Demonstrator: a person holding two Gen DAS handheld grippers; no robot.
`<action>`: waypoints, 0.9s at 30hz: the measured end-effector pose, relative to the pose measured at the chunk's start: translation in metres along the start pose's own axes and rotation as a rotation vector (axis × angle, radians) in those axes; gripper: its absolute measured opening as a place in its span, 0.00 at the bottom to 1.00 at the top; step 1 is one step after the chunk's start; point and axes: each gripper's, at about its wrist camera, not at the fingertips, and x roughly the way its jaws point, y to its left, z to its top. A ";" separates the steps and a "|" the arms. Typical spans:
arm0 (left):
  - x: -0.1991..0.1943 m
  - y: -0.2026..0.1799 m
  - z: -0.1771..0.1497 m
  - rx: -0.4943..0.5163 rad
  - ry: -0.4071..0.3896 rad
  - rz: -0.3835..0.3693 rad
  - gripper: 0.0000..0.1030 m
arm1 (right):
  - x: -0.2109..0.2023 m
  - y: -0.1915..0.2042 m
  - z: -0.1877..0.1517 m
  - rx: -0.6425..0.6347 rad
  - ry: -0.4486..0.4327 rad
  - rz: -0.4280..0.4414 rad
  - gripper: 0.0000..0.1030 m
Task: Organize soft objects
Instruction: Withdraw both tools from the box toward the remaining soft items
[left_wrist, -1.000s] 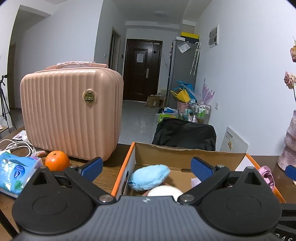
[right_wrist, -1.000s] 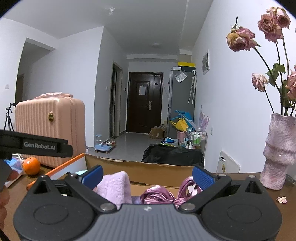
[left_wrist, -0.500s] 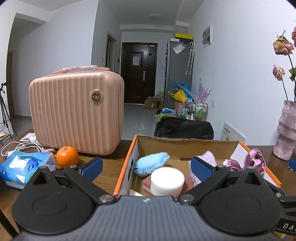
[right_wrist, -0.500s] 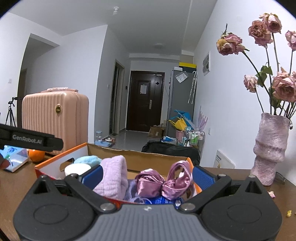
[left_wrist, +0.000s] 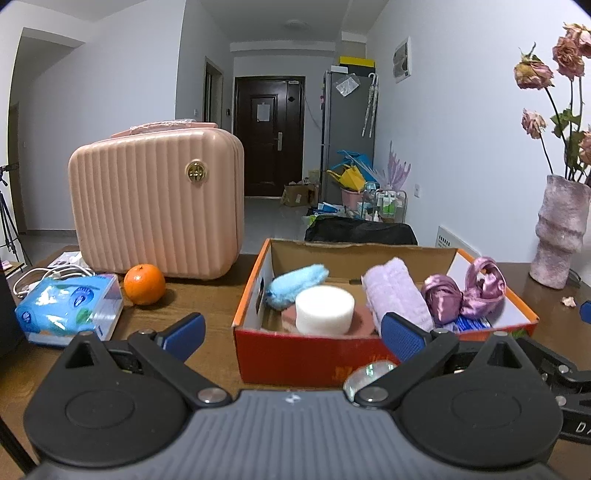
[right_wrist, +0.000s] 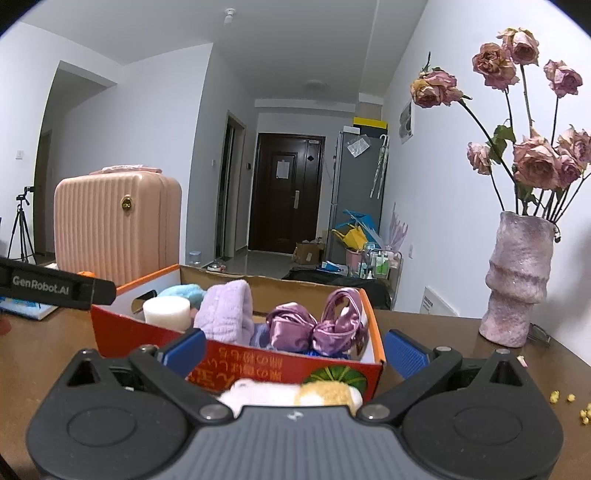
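An orange-and-red cardboard box (left_wrist: 303, 356) stands on the brown table. Inside lie a fluffy blue piece (left_wrist: 295, 282), a white foam cylinder (left_wrist: 324, 309), a rolled lilac towel (left_wrist: 395, 291) and a purple satin bow (left_wrist: 461, 293). My left gripper (left_wrist: 293, 332) is open and empty, just short of the box's front wall. From the right wrist view the same box (right_wrist: 122, 326) shows the towel (right_wrist: 225, 314) and the bow (right_wrist: 314, 328). My right gripper (right_wrist: 295, 350) is open at the box's near corner. A white-and-yellow soft thing (right_wrist: 291, 397) lies on the table below it, partly hidden by the gripper body.
A pink hard suitcase (left_wrist: 159, 199) stands at the back left. An orange (left_wrist: 144, 284), a blue tissue pack (left_wrist: 70, 306) and white cables (left_wrist: 48, 275) lie in front of it. A vase of dried roses (right_wrist: 517, 280) stands at the right, with yellow crumbs (right_wrist: 561, 398) near the table edge.
Both grippers have drawn back from over the box, so its whole front wall now shows. The white-and-yellow soft thing has come into view under the right gripper.
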 end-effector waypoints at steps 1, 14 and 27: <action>-0.002 0.000 -0.002 0.002 0.003 -0.001 1.00 | -0.003 0.000 -0.001 0.002 0.002 -0.001 1.00; -0.031 0.001 -0.023 0.022 0.033 -0.008 1.00 | -0.033 -0.002 -0.015 0.012 0.037 -0.007 1.00; -0.023 -0.013 -0.038 0.070 0.094 -0.063 1.00 | -0.025 -0.012 -0.022 0.051 0.091 -0.013 1.00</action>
